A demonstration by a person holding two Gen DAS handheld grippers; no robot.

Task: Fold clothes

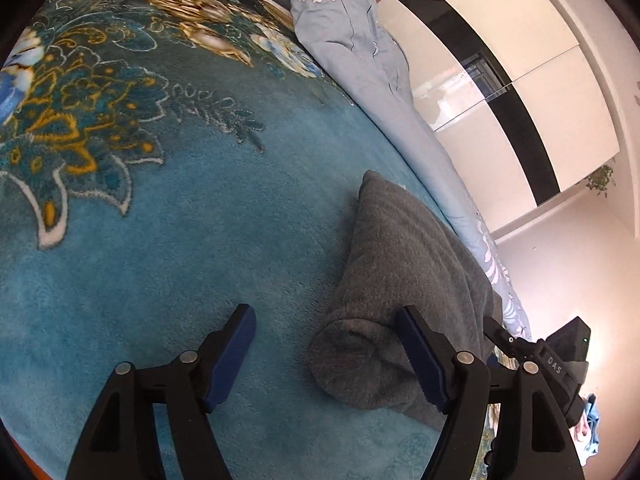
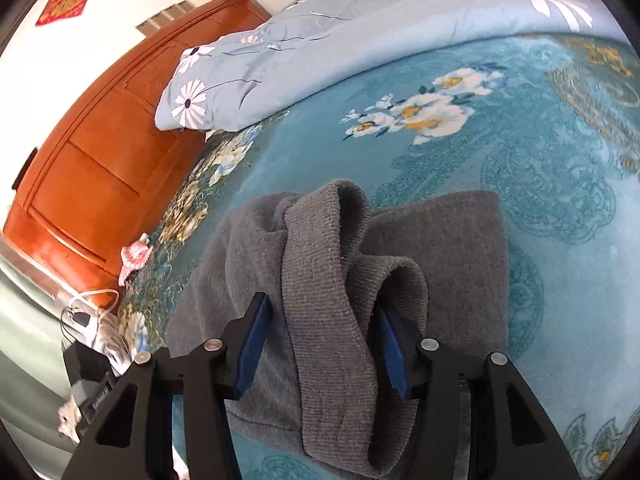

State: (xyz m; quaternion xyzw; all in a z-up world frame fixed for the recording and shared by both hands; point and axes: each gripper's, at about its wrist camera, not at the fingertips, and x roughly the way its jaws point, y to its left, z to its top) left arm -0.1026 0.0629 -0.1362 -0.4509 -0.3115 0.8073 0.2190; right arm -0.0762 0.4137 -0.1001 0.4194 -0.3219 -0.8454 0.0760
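Note:
A grey knitted garment [image 1: 404, 264] lies partly folded on the teal flowered blanket [image 1: 160, 248]. My left gripper [image 1: 326, 312] is open at its left end. One finger hangs over bare blanket and the other over the grey cloth, with nothing gripped. In the right wrist view the same garment [image 2: 440, 240] lies in a thick pile. Its ribbed band [image 2: 324, 300] runs loosely between the fingers of my right gripper [image 2: 322, 302], which is open. A fold of the band drapes over the right fingertip, and a gap shows beside the left pad.
A light blue quilt with daisies [image 1: 348, 40] [image 2: 280, 52] is bunched along the far side of the bed. The orange wooden headboard [image 2: 92, 152] stands at the left, with a pink knitted item [image 2: 136, 256] near it. Cables and small items [image 2: 88, 312] lie beside the bed. Glossy wardrobe doors [image 1: 520, 100] stand behind.

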